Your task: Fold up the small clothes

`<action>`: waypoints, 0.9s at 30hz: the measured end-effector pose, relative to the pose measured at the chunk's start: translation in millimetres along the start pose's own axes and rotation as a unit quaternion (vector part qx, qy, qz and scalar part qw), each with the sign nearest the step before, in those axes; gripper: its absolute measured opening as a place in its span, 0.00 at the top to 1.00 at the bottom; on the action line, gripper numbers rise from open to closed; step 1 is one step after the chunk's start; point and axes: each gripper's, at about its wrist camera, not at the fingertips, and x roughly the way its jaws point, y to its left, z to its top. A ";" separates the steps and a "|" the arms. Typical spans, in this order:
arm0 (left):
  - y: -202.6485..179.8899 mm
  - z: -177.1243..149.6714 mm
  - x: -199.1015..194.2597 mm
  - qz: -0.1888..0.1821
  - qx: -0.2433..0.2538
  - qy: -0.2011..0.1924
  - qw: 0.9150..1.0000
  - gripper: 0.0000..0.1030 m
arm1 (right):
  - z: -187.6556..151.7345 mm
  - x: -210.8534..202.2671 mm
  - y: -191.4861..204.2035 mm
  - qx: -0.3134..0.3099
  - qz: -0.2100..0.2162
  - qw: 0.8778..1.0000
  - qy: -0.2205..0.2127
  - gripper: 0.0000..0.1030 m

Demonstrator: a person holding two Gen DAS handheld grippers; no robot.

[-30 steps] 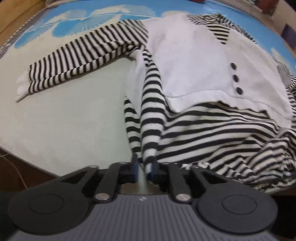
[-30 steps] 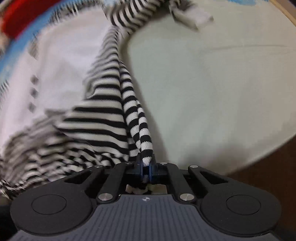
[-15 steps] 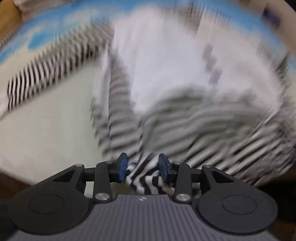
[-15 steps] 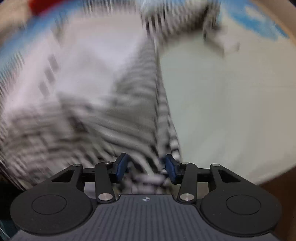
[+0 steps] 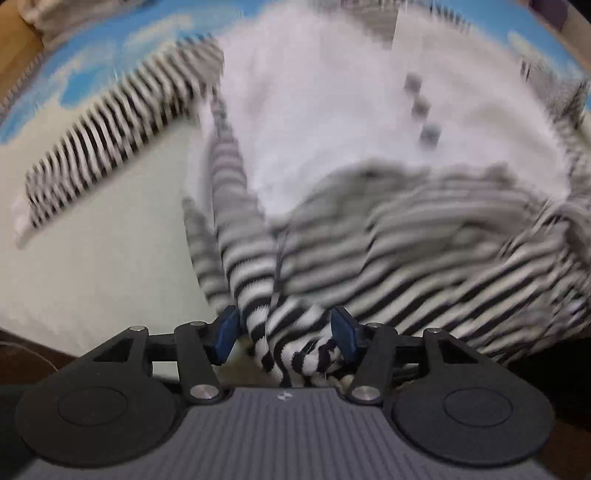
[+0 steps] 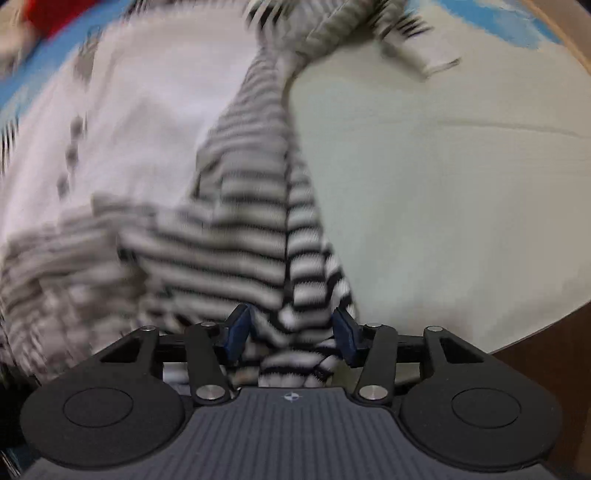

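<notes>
Nearby, blue-patterned sheet [image 5: 92,74] under striped garment [image 5: 332,155], red cloth [image 6: 55,14] beyond.

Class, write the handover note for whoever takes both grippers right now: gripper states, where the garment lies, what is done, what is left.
Left gripper: open, striped hem bunched between its fingers, unclamped.
Right gripper: open, hem likewise loose between its fingers.
Striped top: face up on the pale sheet, left sleeve spread outward; view is blurred.
Done: no fold visible.
Left: sleeves in, then fold the body.
</notes>
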 end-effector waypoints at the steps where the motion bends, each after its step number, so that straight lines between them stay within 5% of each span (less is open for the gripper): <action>1: -5.4 8.5 -20.6 -0.010 0.000 -0.036 0.999 0.41 | 5.0 -10.2 -2.9 0.014 0.014 0.999 -0.026 0.51; 4: -26.6 32.9 -71.5 -0.025 0.034 -0.152 0.987 0.38 | 22.6 -31.5 -10.5 0.067 0.039 0.991 -0.107 0.51; 8: -44.5 69.0 -98.0 -0.042 0.035 -0.202 0.978 0.37 | 49.5 -46.7 -32.2 0.128 0.086 0.976 -0.154 0.51; 10: -47.9 94.4 -95.6 -0.062 0.030 -0.220 0.973 0.38 | 69.8 -54.1 -43.3 0.161 0.114 0.962 -0.187 0.67; 11: -48.3 106.5 -91.6 -0.067 0.035 -0.230 0.970 0.37 | 82.3 -55.4 -49.0 0.177 0.128 0.955 -0.199 0.87; 12: -53.7 120.1 -90.0 -0.068 0.043 -0.241 0.967 0.37 | 86.9 -52.4 -51.5 0.191 0.139 0.949 -0.207 0.98; 19: -70.9 172.2 -35.6 -0.056 0.078 -0.301 0.949 0.37 | 151.4 10.4 -85.0 0.335 0.187 0.895 -0.227 0.90; 21: -74.8 177.7 -14.5 -0.021 0.070 -0.282 0.957 0.38 | 157.8 33.5 -91.8 0.366 0.180 0.884 -0.227 0.72; 24: -73.1 193.3 1.1 -0.042 0.033 -0.261 0.964 0.38 | 172.4 67.7 -104.1 0.394 0.162 0.878 -0.217 0.67; 27: -70.1 200.9 3.5 -0.063 0.015 -0.256 0.964 0.38 | 193.6 95.1 -113.1 0.413 0.188 0.868 -0.202 0.57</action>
